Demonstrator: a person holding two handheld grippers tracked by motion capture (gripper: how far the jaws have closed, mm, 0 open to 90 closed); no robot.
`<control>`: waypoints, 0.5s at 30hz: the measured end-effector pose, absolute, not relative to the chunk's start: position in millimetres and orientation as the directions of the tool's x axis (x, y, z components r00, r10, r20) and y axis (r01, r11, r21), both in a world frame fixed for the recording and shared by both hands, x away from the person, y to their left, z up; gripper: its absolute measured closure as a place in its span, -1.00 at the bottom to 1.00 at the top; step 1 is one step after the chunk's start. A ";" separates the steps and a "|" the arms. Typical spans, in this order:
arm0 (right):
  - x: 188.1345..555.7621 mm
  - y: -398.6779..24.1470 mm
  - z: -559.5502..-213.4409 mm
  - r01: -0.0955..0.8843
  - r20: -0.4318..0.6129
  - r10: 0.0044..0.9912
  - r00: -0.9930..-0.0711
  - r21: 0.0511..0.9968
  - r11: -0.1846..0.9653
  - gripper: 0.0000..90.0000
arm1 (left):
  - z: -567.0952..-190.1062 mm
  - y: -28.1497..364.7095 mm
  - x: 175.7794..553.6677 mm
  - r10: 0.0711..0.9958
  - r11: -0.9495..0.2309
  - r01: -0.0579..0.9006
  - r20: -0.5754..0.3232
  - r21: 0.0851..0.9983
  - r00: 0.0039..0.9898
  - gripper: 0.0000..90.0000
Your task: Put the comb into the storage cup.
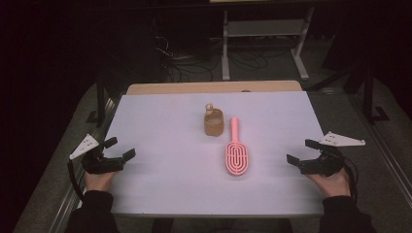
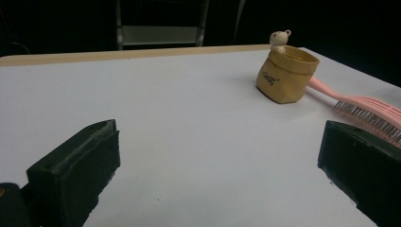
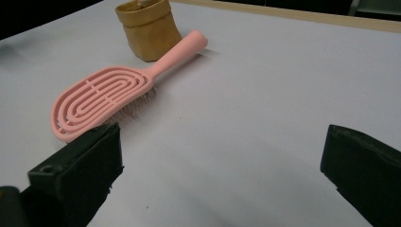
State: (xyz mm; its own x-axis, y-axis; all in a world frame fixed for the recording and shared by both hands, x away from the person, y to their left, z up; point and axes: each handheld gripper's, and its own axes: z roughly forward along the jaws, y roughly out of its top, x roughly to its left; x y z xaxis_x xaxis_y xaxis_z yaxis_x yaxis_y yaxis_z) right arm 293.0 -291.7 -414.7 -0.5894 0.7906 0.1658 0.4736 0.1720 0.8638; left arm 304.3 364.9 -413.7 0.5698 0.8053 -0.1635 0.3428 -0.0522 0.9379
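High view | pink hairbrush [image 1: 236,156] – between left gripper [image 1: 118,149], right gripper [image 1: 300,152] | untouched

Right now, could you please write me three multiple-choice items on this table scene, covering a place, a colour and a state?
1. Where does the hairbrush lie relative to the tan pouch?
A. inside it
B. beside it, its handle next to the pouch
C. under it

2. What colour is the hairbrush?
A. pink
B. green
C. black

3. How do the jaws of the left gripper and right gripper stand?
A. both open, empty
B. both shut on the brush
C. one holds the pouch

Answers: 1 B, the handle runs alongside the pouch; 2 A, pink throughout; 3 A, both gripper views show a wide gap over bare table.
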 end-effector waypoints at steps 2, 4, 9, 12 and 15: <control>292.5 -291.6 -414.3 0.473 0.168 0.788 -0.592 0.864 0.172 -1.00 | -413.9 364.6 304.3 0.804 -0.056 0.343 -0.161 0.938 0.572 -1.00; 292.1 -291.5 -414.0 0.472 0.169 0.787 -0.593 0.865 0.170 -1.00 | -414.4 363.3 304.4 0.802 -0.057 0.345 -0.163 0.937 0.575 -1.00; 291.7 -292.5 -412.9 0.469 0.169 0.787 -0.593 0.867 0.167 -1.00 | -414.6 362.5 304.6 0.799 -0.065 0.345 -0.158 0.936 0.580 -1.00; 291.4 -293.0 -412.3 0.471 0.174 0.788 -0.591 0.867 0.162 -1.00 | -414.9 362.2 304.8 0.800 -0.066 0.344 -0.156 0.936 0.579 -1.00; 291.3 -293.5 -410.6 0.471 0.176 0.786 -0.592 0.868 0.160 -1.00 | -415.5 362.0 305.2 0.798 -0.067 0.346 -0.158 0.936 0.581 -1.00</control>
